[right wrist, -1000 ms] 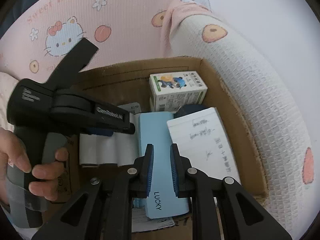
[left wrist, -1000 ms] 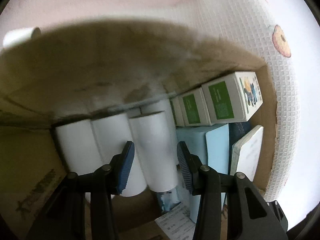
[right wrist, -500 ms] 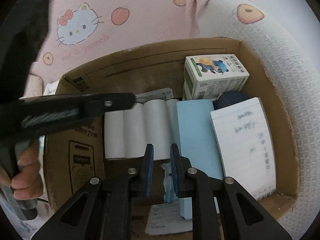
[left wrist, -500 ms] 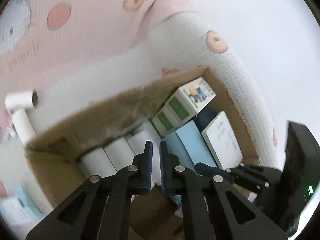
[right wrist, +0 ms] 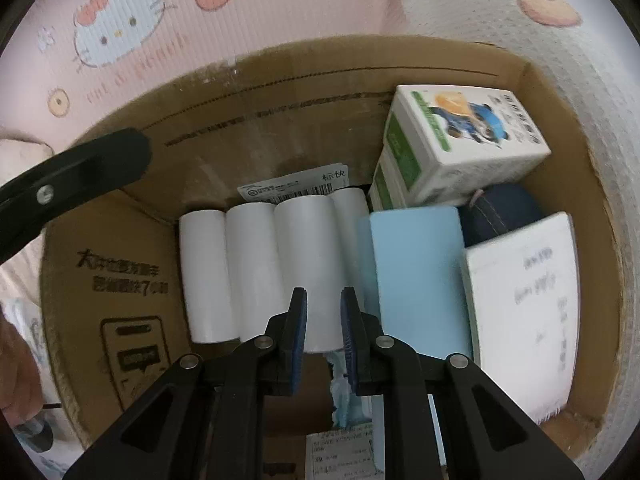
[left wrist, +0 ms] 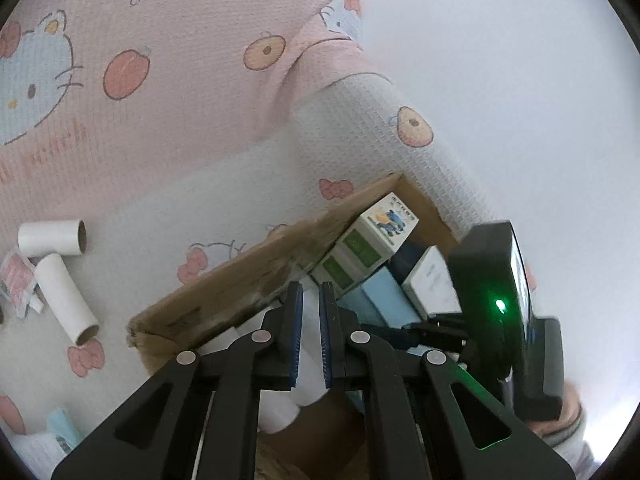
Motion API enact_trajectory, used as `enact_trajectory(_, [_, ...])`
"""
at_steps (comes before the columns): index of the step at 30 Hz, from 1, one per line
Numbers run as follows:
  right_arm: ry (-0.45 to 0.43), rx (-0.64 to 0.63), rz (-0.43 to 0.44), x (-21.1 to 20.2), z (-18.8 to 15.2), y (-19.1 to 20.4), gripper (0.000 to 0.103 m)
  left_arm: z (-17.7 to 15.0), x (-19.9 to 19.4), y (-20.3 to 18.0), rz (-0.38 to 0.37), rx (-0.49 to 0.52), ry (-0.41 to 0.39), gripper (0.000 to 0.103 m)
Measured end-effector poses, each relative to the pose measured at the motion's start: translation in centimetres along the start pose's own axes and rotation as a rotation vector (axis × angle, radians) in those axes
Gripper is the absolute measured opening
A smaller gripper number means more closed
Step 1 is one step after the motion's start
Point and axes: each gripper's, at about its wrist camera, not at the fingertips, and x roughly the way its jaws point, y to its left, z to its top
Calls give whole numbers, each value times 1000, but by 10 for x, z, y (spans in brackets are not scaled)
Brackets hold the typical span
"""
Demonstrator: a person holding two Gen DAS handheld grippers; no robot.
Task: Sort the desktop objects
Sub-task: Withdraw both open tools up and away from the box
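Observation:
An open cardboard box (right wrist: 280, 120) rests on a pink and white cartoon-print bedspread. Inside lie several white paper rolls (right wrist: 252, 264) side by side, a light blue box (right wrist: 416, 276), a white notebook (right wrist: 524, 304), green-and-white cartons (right wrist: 460, 144) and a dark blue round item (right wrist: 500, 216). My right gripper (right wrist: 323, 292) points down into the box just above the rolls, shut and empty. My left gripper (left wrist: 311, 286) hovers over the box's near left wall (left wrist: 240, 280), shut with nothing in it. Two more white rolls (left wrist: 50, 237) (left wrist: 66, 298) lie on the spread to the left.
The right gripper's body (left wrist: 492, 300) with a green light crowds the right of the left wrist view. A pink packet (left wrist: 18, 280) lies beside the loose rolls. A torn blue wrapper (right wrist: 344, 396) and a printed slip (right wrist: 340, 452) sit on the box floor. A hand (right wrist: 16, 380) shows at far left.
The left gripper's jaws closed empty from around a roll in the box, then it rose out of the box and rolled. The right gripper sank closer to the rolls.

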Motion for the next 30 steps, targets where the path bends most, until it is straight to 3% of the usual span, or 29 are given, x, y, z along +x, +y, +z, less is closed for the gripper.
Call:
enact_trajectory(6, [35,-26,-11,15,7,7,22,-6,5,-3,21,81,9,12])
enact_trajectory(12, [49,-72,-50,21,6,15,22,-4,3,0,-16,61,3,12])
enact_trajectory(15, [55,-63,-21,24,10,11,22,-2,2,2,-37,46,0,12])
enact_trajectory(26, [53,-65,-14,29,16,14,22,-10,9,-17,86,156,-3,12])
enact_trajectory(30, [45,-87,-36,29,14,18,22,-9,8,-18,82,142,5,12])
